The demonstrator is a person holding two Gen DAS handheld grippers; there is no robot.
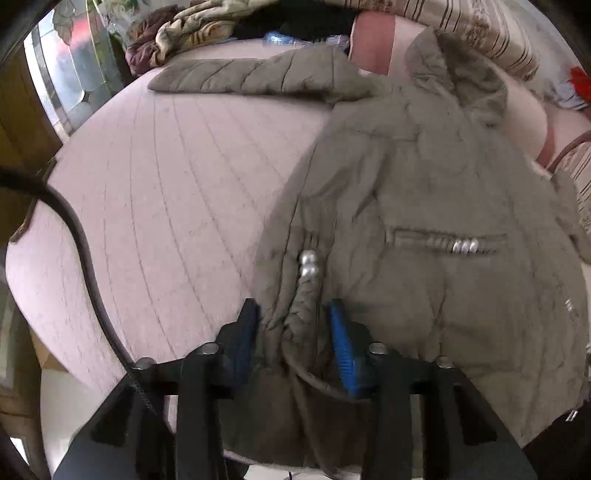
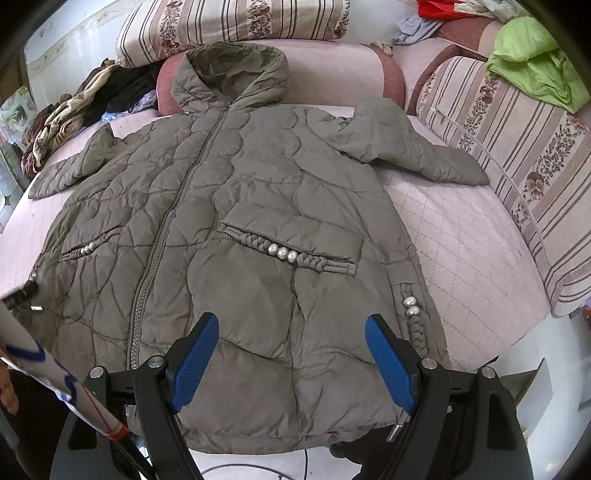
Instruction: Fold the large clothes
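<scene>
Coat (image 2: 236,206) lay spread front-up on a pink quilted bed (image 2: 454,236), hood (image 2: 232,70) toward the striped cushions (image 2: 229,18) and both sleeves flung outward. The left gripper (image 1: 291,325) sat at the coat's lower side hem with its jaws narrowed around a bunched fold, a braided cord with two silver beads (image 1: 308,264) running between them; whether the pads truly pinched the cloth could not be told from the blurred view. The right gripper (image 2: 291,362) hovered over the lower front panel near the hem, its jaws spread wide and holding nothing.

The likeliest trouble seemed to be a shallow grip: the shell looked slick and puffy, so only the outer layer might come up while the filling and back layer stayed on the bed, giving a crooked fold. The cord could also be caught instead of the hem, and it might slip or tug the side seam. With only one corner lifted, the heavy coat would probably drag and skew.

It was olive, quilted in wavy stitched panels, soft and bulky, with a long front zipper (image 2: 177,206), a beaded braid along a pocket (image 2: 284,253), and a fuzzy-looking hood lining in the left view.
</scene>
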